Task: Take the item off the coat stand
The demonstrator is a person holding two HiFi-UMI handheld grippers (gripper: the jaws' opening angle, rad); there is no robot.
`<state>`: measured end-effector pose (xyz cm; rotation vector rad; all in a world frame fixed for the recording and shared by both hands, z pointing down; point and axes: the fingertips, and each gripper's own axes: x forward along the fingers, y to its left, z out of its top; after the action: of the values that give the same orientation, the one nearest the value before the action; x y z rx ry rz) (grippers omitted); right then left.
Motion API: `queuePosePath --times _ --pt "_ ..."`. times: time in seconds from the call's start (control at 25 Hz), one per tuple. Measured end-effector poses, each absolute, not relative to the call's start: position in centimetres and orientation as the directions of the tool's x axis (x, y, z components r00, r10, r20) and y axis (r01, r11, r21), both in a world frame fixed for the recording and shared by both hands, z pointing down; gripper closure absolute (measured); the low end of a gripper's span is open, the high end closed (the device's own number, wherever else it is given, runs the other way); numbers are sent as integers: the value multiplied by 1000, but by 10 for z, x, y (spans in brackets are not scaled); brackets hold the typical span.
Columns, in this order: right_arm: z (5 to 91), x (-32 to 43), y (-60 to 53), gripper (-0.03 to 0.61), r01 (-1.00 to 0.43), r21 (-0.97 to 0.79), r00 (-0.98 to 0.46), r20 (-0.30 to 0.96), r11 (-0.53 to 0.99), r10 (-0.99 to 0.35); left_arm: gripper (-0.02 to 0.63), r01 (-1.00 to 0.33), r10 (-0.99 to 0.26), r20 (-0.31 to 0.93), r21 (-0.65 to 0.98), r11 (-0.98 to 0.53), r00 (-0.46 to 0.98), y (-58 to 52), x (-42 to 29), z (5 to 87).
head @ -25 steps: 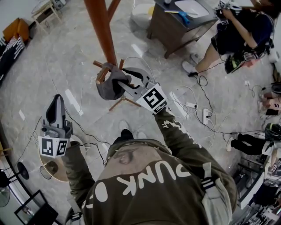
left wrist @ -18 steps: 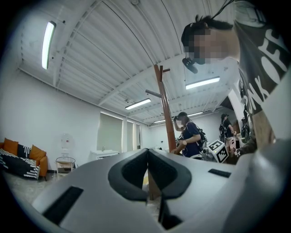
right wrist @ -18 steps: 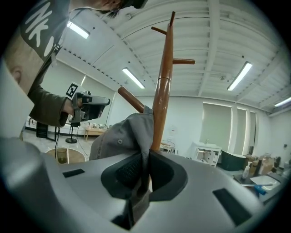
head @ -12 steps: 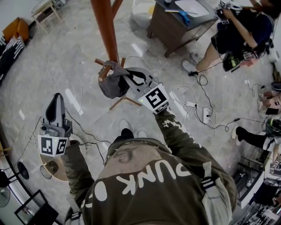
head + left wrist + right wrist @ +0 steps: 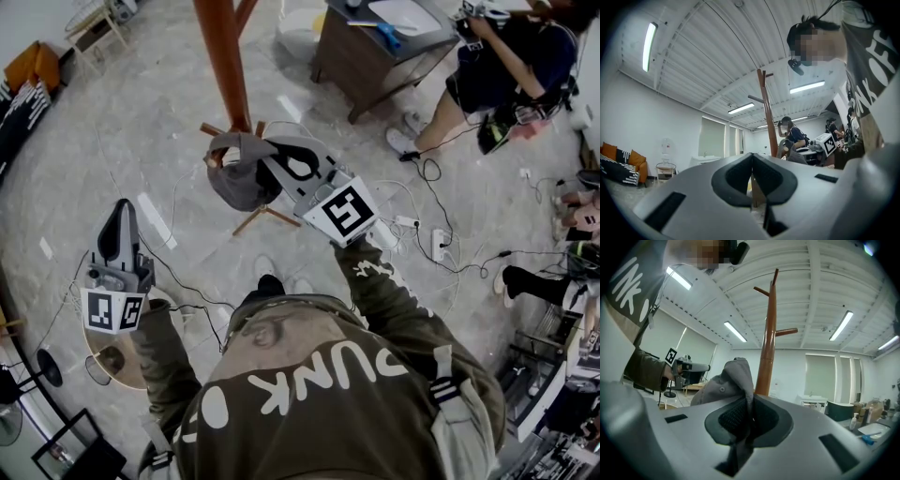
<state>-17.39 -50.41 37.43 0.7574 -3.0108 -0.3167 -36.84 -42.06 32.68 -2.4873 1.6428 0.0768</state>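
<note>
Now: the grey cap [image 5: 239,178] hangs at a low peg [image 5: 214,159] of the wooden coat stand [image 5: 223,56], well above the floor. The right gripper [image 5: 269,155] is clamped tight on a fold of the cap's cloth. In the right gripper view the fabric stands pinched between the pads [image 5: 732,416] and bunches up in front of them, with the crown button showing. I cannot tell from above whether the cap has cleared the peg; it looks hooked on at its left edge. The left gripper [image 5: 121,208] is held off to the side, well apart from stand and cap, jaws together on nothing.

Handling, as judged:
- **Weight and stiffness:** light, soft, limp cloth. Only the brim might be stiff, and no view shows it clearly. The cap should sag and swing from the held point rather than keep its shape.
- **Grip:** not fragile and not slippery, since woven cloth should seat well against textured pads. The present hold, on a fold of the crown, seems sound.
- **Risks:** cloth may snag on the peg tip if dragged sideways, so lifting up and along the peg, away from the pole, would suit. The stand is slender, and a hard tug could rock it.
</note>
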Motion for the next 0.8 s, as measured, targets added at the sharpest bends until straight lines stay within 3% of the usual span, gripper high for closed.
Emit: queuePosePath --times 0.36,0.8 --pt "334 -176 -469 549 -422 235 -906 -79 876 -416 609 -915 -906 -137 -106 -388 400 -412 -364 322" --pt "352 -143 -432 549 -420 196 -907 -59 886 -417 609 -913 -902 -151 -119 -390 405 -383 -336 317"
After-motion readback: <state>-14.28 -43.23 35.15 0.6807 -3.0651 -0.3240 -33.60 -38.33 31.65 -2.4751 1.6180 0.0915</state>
